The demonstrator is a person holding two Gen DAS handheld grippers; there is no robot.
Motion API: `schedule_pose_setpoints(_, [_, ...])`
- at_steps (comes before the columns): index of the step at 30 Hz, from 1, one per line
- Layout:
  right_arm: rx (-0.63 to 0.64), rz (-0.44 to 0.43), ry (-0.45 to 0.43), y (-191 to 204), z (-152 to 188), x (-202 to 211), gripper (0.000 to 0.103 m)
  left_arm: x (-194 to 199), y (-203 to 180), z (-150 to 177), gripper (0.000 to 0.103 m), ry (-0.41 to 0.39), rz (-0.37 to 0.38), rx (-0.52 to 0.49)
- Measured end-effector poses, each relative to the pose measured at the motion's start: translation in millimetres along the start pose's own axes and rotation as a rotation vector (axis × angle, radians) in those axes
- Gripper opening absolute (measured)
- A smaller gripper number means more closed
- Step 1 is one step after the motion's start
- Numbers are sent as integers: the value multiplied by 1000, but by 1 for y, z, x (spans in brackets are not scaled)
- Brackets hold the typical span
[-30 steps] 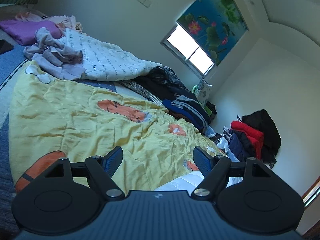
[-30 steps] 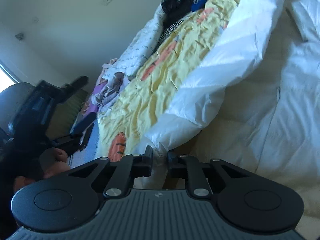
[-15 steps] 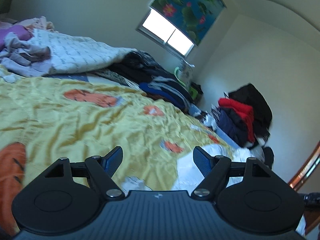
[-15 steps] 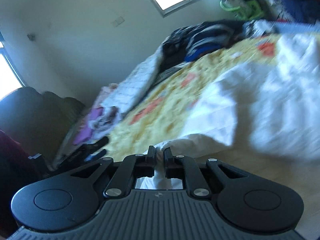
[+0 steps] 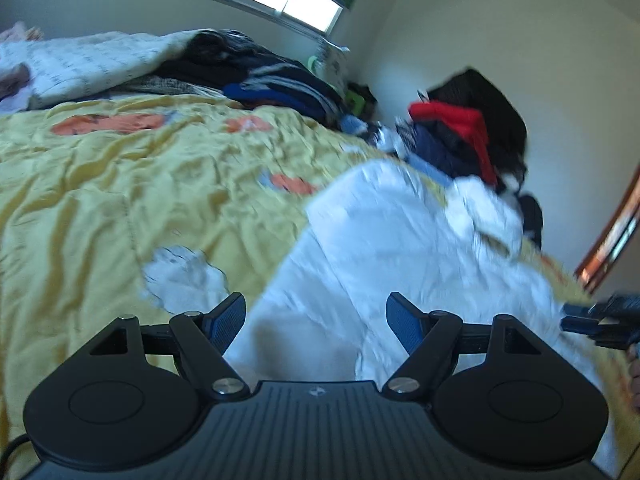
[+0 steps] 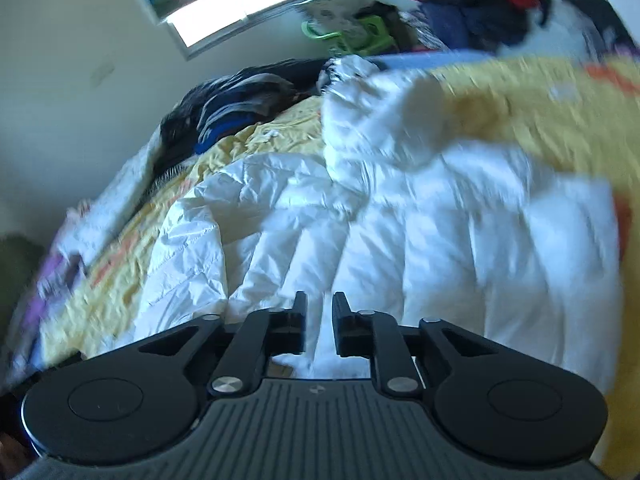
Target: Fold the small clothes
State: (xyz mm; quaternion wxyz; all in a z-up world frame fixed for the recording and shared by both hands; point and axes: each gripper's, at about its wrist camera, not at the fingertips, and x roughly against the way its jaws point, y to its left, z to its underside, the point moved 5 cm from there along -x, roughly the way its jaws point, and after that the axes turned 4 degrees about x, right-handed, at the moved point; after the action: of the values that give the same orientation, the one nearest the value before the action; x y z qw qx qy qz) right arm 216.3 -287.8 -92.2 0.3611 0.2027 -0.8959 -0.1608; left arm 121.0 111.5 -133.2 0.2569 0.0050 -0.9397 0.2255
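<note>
A white quilted jacket (image 6: 400, 216) lies spread on the yellow bedspread (image 5: 120, 184). In the right wrist view my right gripper (image 6: 319, 328) has its jaws nearly closed on a fold of the jacket's near edge. In the left wrist view my left gripper (image 5: 316, 316) is open, its blue-padded fingers wide apart just above the jacket (image 5: 380, 248), touching nothing. The right gripper's tip (image 5: 600, 320) shows at the far right of the left wrist view, at the jacket's edge.
A pile of dark and blue clothes (image 5: 272, 84) lies along the bed's far side. A white printed blanket (image 5: 80, 60) lies at the back left. A heap of red, navy and black clothes (image 5: 468, 136) stands against the wall beyond the bed.
The right gripper has swung round with the jacket's edge in it, and the jacket now lies spread out. The left gripper has moved right, over the jacket, still open.
</note>
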Motion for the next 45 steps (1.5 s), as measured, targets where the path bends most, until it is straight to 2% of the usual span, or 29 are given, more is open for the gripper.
schedule_pose_setpoints(1, [-46,-35,-4,1,11,3,67,-3,-2,4,77,0,-8,-16])
schedule_pose_setpoints(2, [-86,-73,-13,1,22,10,74,-6,-3,8,77,-1,-16,-24])
schedule_pose_setpoints(6, [-135,-77,5,10,65,24,71,-11,0,18,77,2,-35,-16])
schedule_pose_setpoints(8, [-131,-83,49,17,87,27,68,-12,4,19,77,-6,-41,-4])
schedule_pose_setpoints(11, [-124,-90,80,34,112,24,62,-11,8,18,77,-15,-49,27])
schedule_pose_setpoints(12, [-126,-87,97,39,117,20,47,-12,8,18,77,-14,-51,33])
schedule_pose_setpoints(13, [-124,-83,109,44,120,17,26,-11,8,17,77,-14,-50,35])
schedule_pose_setpoints(14, [-108,-87,116,51,122,13,22,-11,8,17,77,-13,-49,36])
schedule_pose_setpoints(16, [-53,-83,104,66,116,18,16,-10,8,16,77,-8,-48,35])
schedule_pose_setpoints(20, [83,-27,5,79,67,41,13,-9,10,11,77,5,-52,50])
schedule_pose_setpoints(23, [232,102,-113,75,18,59,12,-10,7,6,77,14,-49,45])
schedule_pose_setpoints(25, [277,186,-159,60,-10,64,12,-12,2,2,77,11,-53,27])
schedule_pose_setpoints(29, [199,260,-167,7,-43,49,12,-24,-11,-11,77,9,-73,-12])
schedule_pose_setpoints(33, [110,334,-167,-43,-42,19,12,-46,-25,-23,77,47,-76,-43])
schedule_pose_setpoints(36, [0,273,-184,-69,-27,1,12,-67,-33,-31,77,82,-56,-40])
schedule_pose_setpoints(38, [-63,244,-197,-76,-13,-3,20,-81,-38,-35,77,99,-21,-33])
schedule_pose_setpoints(39, [-85,249,-209,-77,-9,0,34,-90,-40,-39,77,102,-11,-27])
schedule_pose_setpoints(40, [-111,251,-222,-76,-3,6,57,-95,-41,-43,77,90,-11,-17])
schedule_pose_setpoints(42, [-175,234,-265,-74,9,25,73,-102,-41,-56,77,11,-19,7])
schedule_pose_setpoints(45, [-227,200,-254,-75,23,39,73,-113,-44,-77,77,-143,-85,-19])
